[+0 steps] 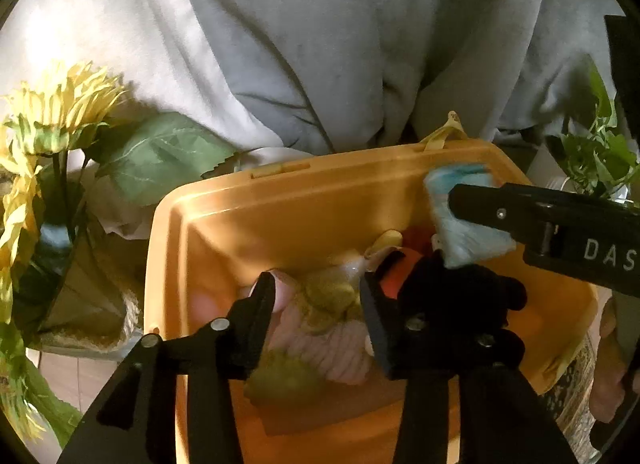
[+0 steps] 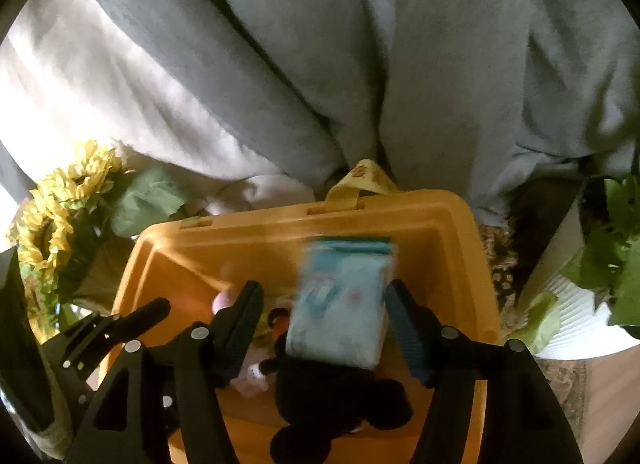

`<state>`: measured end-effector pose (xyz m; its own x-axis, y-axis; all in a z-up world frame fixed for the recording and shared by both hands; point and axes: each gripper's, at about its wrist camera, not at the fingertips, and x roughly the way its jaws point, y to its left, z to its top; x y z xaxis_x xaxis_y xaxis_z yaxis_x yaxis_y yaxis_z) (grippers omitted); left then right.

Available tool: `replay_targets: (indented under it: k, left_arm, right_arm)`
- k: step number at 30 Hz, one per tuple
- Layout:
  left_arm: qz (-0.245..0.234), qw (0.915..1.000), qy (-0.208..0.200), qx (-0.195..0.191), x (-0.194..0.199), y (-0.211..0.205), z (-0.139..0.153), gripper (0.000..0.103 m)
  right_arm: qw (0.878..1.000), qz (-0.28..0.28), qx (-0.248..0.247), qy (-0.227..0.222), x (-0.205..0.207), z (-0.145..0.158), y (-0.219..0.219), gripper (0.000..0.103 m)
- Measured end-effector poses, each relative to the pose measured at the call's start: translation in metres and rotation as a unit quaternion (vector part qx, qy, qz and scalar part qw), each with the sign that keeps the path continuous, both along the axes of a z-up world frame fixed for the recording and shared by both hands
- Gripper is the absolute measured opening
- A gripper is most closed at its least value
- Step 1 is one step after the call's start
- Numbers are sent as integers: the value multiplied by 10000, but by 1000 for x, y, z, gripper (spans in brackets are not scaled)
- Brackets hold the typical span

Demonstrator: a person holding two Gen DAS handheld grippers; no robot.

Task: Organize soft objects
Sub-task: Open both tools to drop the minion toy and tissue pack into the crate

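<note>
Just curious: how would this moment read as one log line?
left gripper: open over toys | right gripper: open, diaper dropping | orange bin: plush toys inside

blue diaper point(image 2: 340, 304) | blurred, tilted | above orange bin point(image 2: 452, 220)
</note>
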<state>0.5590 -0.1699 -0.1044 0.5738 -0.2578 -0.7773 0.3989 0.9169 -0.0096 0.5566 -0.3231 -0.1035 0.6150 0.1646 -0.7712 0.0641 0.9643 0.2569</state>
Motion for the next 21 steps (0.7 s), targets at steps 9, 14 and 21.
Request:
replay_targets:
  k: [9, 14, 21]
  left_arm:
    - [218, 9994, -254, -64, -14, 14, 10, 55]
    - [413, 9977, -507, -192, -29, 22, 26, 57]
    - [631, 9927, -986, -279, -68, 43, 57, 62]
  right_arm:
    - [9996, -61, -104, -239, -15, 10, 5, 65]
    - [9977, -212, -404, -505, -36, 29, 9, 65]
    - [9928, -289, -816, -833, -79, 54, 22, 65]
